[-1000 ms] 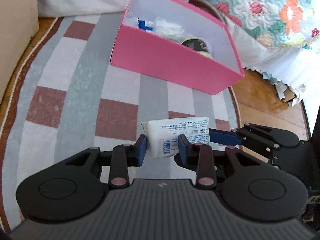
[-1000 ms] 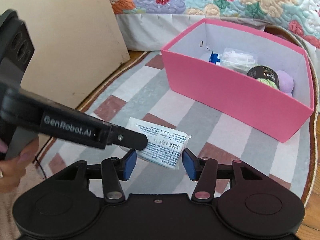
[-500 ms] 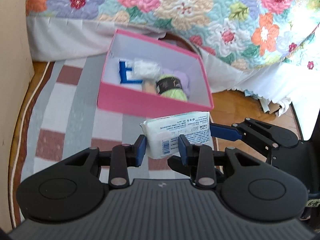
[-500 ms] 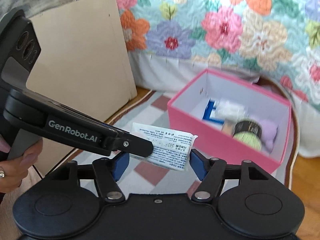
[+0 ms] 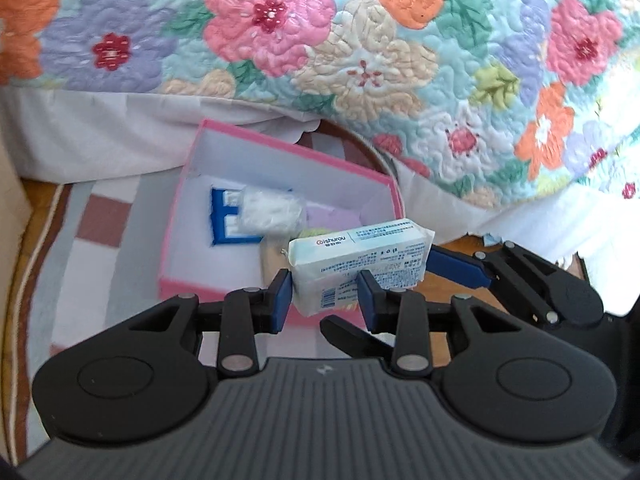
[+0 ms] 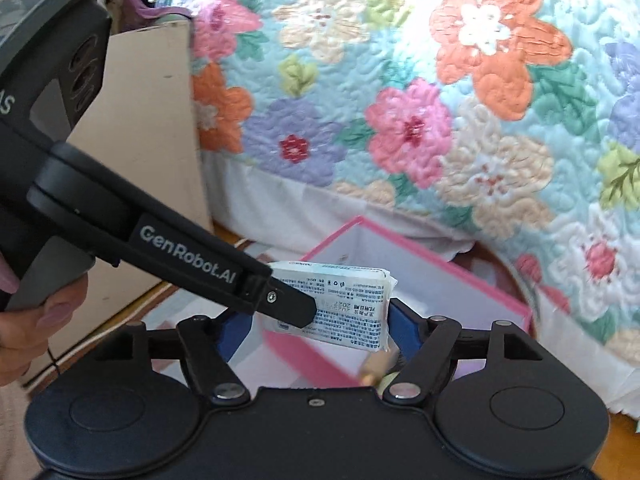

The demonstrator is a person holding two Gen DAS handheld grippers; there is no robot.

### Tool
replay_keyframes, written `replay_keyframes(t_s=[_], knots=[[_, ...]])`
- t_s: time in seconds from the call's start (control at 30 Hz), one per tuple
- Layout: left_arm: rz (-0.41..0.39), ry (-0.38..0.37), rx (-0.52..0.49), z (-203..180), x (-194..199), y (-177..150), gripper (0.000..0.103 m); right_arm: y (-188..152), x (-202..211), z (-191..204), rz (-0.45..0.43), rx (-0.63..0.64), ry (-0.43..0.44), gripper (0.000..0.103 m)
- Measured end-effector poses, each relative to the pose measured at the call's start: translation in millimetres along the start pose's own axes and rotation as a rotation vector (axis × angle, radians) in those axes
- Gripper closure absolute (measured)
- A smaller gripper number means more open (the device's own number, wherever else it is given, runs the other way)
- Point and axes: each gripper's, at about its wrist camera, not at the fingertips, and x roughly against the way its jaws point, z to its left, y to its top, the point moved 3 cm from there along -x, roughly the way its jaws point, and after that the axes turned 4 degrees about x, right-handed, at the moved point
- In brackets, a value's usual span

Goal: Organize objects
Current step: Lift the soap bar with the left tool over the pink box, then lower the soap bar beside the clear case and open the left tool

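Tissue pack [image 5: 360, 258] clamped in left gripper [image 5: 324, 296], held above near edge of pink box [image 5: 180, 216], right gripper [image 6: 316, 332] opening, pads flanking pack, flowered quilt [image 5: 360, 60] beyond.

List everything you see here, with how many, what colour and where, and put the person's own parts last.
tissue pack: one, white and pale blue, held above the box's near edge
pink box: one, pink outside, white inside, on the rug by the bed
items in box: blue and white packet, clear bag, lilac thing
rug: one, grey, white and brown checks, on the floor
quilt: one, floral, over the bed
cardboard panel: one, tan, left
left tool: black, blue pads, shut on the pack
right tool: black, jaws opening, pack between them
hand: holding the left tool
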Motion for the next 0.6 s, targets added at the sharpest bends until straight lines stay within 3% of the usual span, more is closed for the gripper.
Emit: replay_keyframes(t_s=[0.27, 0.47, 0.6], knots=[[0.041, -0.022, -0.020, -21, -80, 33, 0.068, -3, -42, -73, 0.070, -0.085, -0.054, 0.033], [0.033, -0.036, 0.031, -24, -145, 47, 0.068, -24, -79, -115, 0.155, -0.147, -0.094, 0.043], [0.034, -0.009, 0.043, -14, -178, 48, 0.069, -36, -104, -132, 0.193, -0.190, -0.085, 0.056]])
